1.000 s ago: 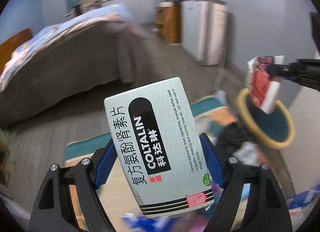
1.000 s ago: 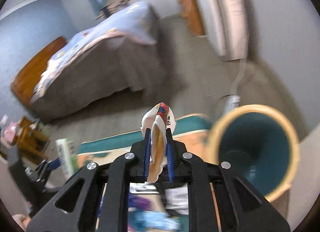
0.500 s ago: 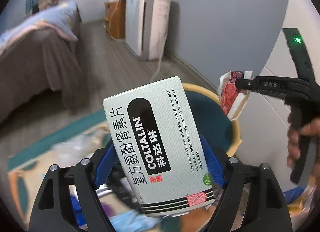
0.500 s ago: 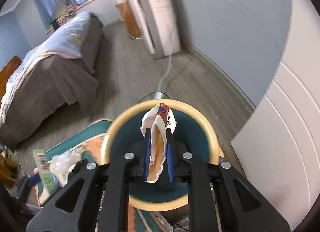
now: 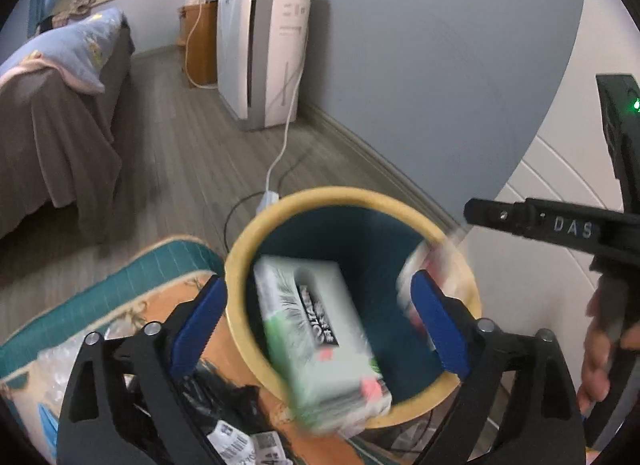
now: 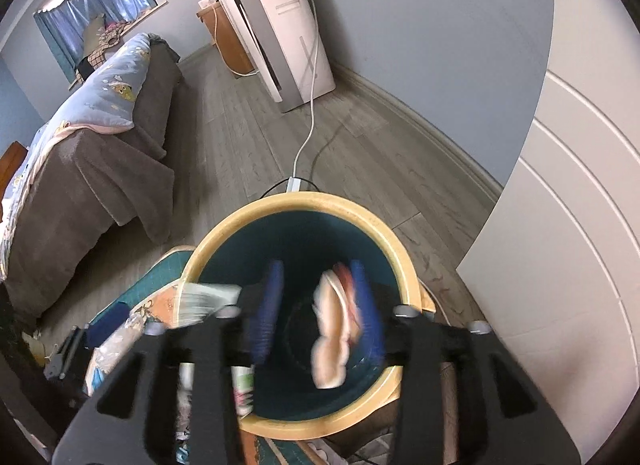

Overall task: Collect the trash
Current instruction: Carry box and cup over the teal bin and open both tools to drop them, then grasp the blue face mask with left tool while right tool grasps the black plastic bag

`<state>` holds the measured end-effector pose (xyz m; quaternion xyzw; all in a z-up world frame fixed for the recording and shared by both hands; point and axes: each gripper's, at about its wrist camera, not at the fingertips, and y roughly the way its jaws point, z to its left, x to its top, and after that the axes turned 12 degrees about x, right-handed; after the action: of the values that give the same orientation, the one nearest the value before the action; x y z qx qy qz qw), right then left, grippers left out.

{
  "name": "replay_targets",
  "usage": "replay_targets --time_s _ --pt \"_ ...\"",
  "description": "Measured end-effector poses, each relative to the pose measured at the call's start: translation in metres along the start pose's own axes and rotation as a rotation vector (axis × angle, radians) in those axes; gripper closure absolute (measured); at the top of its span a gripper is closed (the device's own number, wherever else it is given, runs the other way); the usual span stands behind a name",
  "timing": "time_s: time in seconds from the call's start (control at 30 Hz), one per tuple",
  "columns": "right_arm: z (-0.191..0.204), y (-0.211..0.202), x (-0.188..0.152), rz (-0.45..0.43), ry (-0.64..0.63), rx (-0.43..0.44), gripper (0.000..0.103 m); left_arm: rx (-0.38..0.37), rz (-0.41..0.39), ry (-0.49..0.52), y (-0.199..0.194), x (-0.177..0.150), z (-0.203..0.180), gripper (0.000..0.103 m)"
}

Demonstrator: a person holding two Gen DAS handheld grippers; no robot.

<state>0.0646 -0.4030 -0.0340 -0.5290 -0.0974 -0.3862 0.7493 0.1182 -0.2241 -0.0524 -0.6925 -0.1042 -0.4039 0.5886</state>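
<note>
The left gripper (image 5: 318, 319) is spread wide and grasps nothing; the blurred medicine box (image 5: 320, 341) is over the mouth of the bin (image 5: 240, 265). The right gripper (image 6: 316, 313) is also released, with the crumpled wrapper (image 6: 332, 329) against its right finger, above the bin (image 6: 404, 261).

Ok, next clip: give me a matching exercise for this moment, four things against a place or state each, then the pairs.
Things:
1. medicine box
2. crumpled wrapper
3. bin
4. left gripper

States:
A. yellow rim, teal inside
B. fingers spread wide, nothing between them
C. blurred, pale green, over the bin's opening
D. blurred, white and red, beside the right gripper's blue finger

Pairs: 1-C, 2-D, 3-A, 4-B
</note>
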Motion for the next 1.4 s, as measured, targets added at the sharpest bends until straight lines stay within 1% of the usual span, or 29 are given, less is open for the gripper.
replay_targets --time_s 0.1,0.13,0.17,0.2,0.27,0.33,0.4,0.5,0.6,0.67,0.77,0.83,0.93,1.1,1.23,1.33,1.4 --pt "0.002 0.000 0.001 -0.002 -0.008 -0.002 0.052 0.011 0.003 -0.009 -0.011 0.001 0.009 0.010" --pt "0.002 0.000 0.002 -0.003 -0.008 0.000 0.046 0.014 -0.002 -0.014 -0.016 0.000 0.014 0.010" --pt "0.004 0.000 0.002 -0.006 -0.011 0.004 0.042 0.019 -0.016 -0.023 -0.024 0.000 0.022 0.009" --pt "0.008 -0.001 0.001 -0.011 -0.017 0.007 0.037 0.036 -0.030 -0.029 -0.034 -0.001 0.030 0.008" --pt "0.017 -0.003 0.002 -0.016 -0.038 0.017 0.030 0.085 -0.048 -0.030 -0.045 -0.002 0.046 0.007" --pt "0.031 -0.004 0.000 -0.018 -0.074 0.028 0.017 0.134 -0.057 -0.031 -0.060 -0.006 0.065 0.007" --pt "0.050 -0.004 -0.003 -0.015 -0.123 0.055 0.010 0.198 -0.057 -0.028 -0.077 -0.013 0.088 0.006" --pt "0.083 -0.004 -0.010 -0.004 -0.204 0.091 0.006 0.277 -0.058 -0.034 -0.103 -0.026 0.119 0.006" --pt "0.122 -0.003 -0.020 0.009 -0.303 0.114 0.006 0.342 -0.038 -0.069 -0.123 -0.039 0.150 0.006" --pt "0.141 0.000 -0.026 0.022 -0.338 0.132 0.006 0.369 -0.029 -0.101 -0.136 -0.046 0.170 0.006" --pt "0.163 0.007 -0.038 0.058 -0.369 0.158 0.006 0.418 -0.028 -0.143 -0.149 -0.063 0.195 0.005" --pt "0.172 0.014 -0.047 0.089 -0.376 0.173 0.006 0.437 -0.015 -0.173 -0.152 -0.076 0.208 0.005" --pt "0.182 0.025 -0.058 0.134 -0.382 0.177 0.006 0.452 0.043 -0.206 -0.143 -0.098 0.227 0.005" --pt "0.185 0.042 -0.070 0.171 -0.380 0.136 0.006 0.477 0.109 -0.229 -0.127 -0.122 0.252 0.005" --pt "0.184 0.053 -0.078 0.197 -0.368 0.118 0.006 0.462 0.166 -0.273 -0.110 -0.133 0.264 0.005" --pt "0.187 0.065 -0.084 0.219 -0.391 0.101 0.006 0.441 0.190 -0.273 -0.098 -0.140 0.265 0.005" --pt "0.187 0.075 -0.089 0.243 -0.403 0.084 0.006 0.430 0.220 -0.264 -0.086 -0.143 0.264 0.005"
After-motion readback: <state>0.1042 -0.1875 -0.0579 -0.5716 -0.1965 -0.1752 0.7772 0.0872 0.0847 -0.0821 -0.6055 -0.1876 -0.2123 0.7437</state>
